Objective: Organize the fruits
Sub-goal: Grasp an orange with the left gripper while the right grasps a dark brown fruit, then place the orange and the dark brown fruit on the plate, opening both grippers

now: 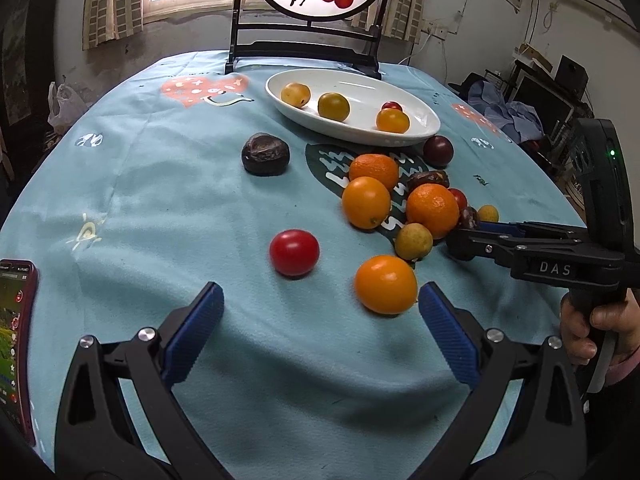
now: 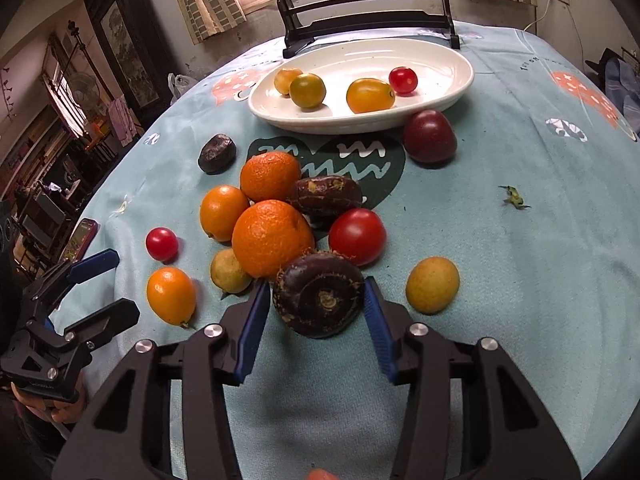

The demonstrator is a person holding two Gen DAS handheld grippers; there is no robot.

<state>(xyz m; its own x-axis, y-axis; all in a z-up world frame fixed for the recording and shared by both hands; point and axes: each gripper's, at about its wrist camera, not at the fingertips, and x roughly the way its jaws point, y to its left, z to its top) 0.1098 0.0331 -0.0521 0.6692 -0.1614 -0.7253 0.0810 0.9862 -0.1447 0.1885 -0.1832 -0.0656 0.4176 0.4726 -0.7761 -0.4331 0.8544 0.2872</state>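
My right gripper (image 2: 316, 294) is shut on a dark brown round fruit (image 2: 320, 294) at the near edge of a fruit pile, a blue pad pressing on each side. The pile holds oranges (image 2: 272, 238), a red tomato (image 2: 357, 236) and a dark oblong fruit (image 2: 328, 195). A white oval plate (image 2: 320, 124) behind it holds three yellow fruits and a small red tomato (image 2: 403, 79). My left gripper (image 1: 320, 294) stands open low over the cloth. A small orange fruit (image 1: 386, 284) lies just inside its right finger, and a red tomato (image 1: 294, 252) lies ahead of it.
A light blue cloth (image 1: 160, 200) covers the round table. A dark wrinkled fruit (image 1: 265, 154) lies alone mid-table and a plum (image 2: 430, 136) sits by the plate. A phone (image 1: 16, 340) lies at the left edge. A dark wooden stand (image 1: 304, 52) rises behind the plate.
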